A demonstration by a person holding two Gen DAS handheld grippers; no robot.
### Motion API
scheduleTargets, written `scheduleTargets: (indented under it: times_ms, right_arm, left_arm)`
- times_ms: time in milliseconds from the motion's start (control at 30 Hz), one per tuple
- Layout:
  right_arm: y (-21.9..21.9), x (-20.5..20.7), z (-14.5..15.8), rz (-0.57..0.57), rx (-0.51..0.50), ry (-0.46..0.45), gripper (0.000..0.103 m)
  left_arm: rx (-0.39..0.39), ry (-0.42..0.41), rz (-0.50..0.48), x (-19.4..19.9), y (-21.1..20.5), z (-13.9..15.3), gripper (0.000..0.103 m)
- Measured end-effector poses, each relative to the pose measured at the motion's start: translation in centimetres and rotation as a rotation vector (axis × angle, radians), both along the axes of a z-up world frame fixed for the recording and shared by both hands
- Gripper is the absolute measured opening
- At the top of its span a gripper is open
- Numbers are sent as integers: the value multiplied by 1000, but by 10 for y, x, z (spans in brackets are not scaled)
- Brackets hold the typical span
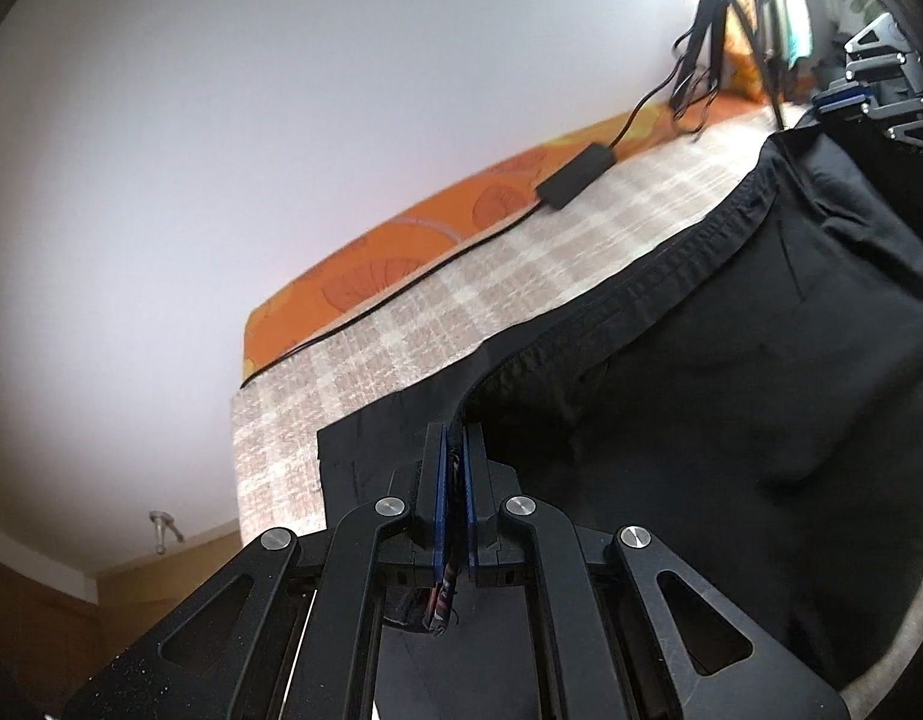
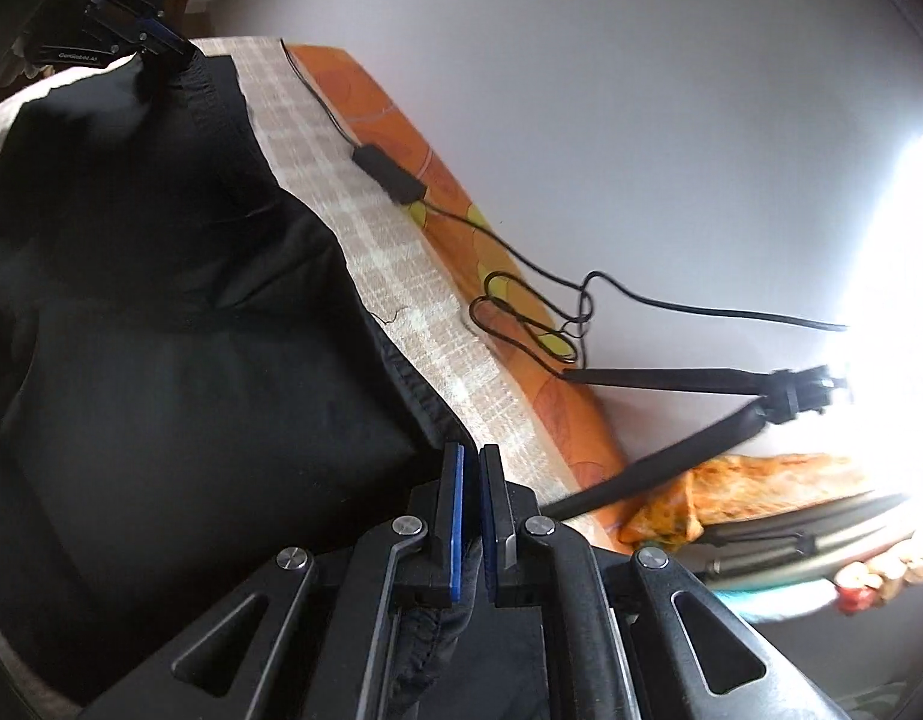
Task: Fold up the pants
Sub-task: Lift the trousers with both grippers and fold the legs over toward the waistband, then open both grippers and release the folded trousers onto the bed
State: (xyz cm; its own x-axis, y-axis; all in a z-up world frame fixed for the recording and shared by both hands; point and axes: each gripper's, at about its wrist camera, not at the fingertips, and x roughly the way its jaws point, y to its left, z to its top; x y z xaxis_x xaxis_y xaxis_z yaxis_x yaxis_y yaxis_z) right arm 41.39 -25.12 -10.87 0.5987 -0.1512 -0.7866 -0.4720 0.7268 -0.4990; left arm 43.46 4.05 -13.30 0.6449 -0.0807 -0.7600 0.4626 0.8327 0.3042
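Over the checked bed [image 1: 461,300], both claws, left claw [image 1: 455,441] and right claw [image 2: 472,462], are pinching the black pants [image 1: 731,360] at the waistband.

My left tongs [image 1: 455,450] are matt black, probably plastic, with brushed metal pivot pins and glossy blue pads; my right tongs [image 2: 471,474] look the same. The black pants [image 1: 731,372] are soft matt cloth, the waistband [image 1: 659,282] puckered. The checked cover [image 1: 473,300] is coarse weave, the orange sheet [image 1: 401,258] smooth printed cloth. The wall [image 1: 281,120] is flat matt paint.
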Motion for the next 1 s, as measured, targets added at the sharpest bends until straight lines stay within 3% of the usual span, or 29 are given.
scheduleTargets:
  times_ms: [133,200,267,300,367,500,633,767,1000]
  right_arm:
    - [-7,30,-19,-18,-3,38,4]
    - [-19,31,-18,-28,29,35,13]
    - [-27,24,-5,-44,57,-2,41]
    - [-31,20,1,-51,64,-17,44]
    - [-46,12,21,-78,93,-55,49]
    - [-86,-15,64,-150,164,-119,54]
    - [-128,-66,89,-221,308,-123,71]
    - [-160,-128,80,-279,452,-95,72]
    - [-140,-221,44,-145,556,33,72]
  left_arm:
    - [33,21,19,15,-9,-8,4]
    - [33,26,36,19,-10,-11,8]
    - [19,21,50,21,-5,-10,18]
    - [2,14,82,22,0,-6,28]
    - [-42,15,117,26,7,-2,33]
    - [-32,-5,133,22,10,8,36]
    - [-61,-25,137,4,13,21,36]
    - [-85,-33,144,-25,20,28,36]
    - [-98,10,152,-74,27,16,36]
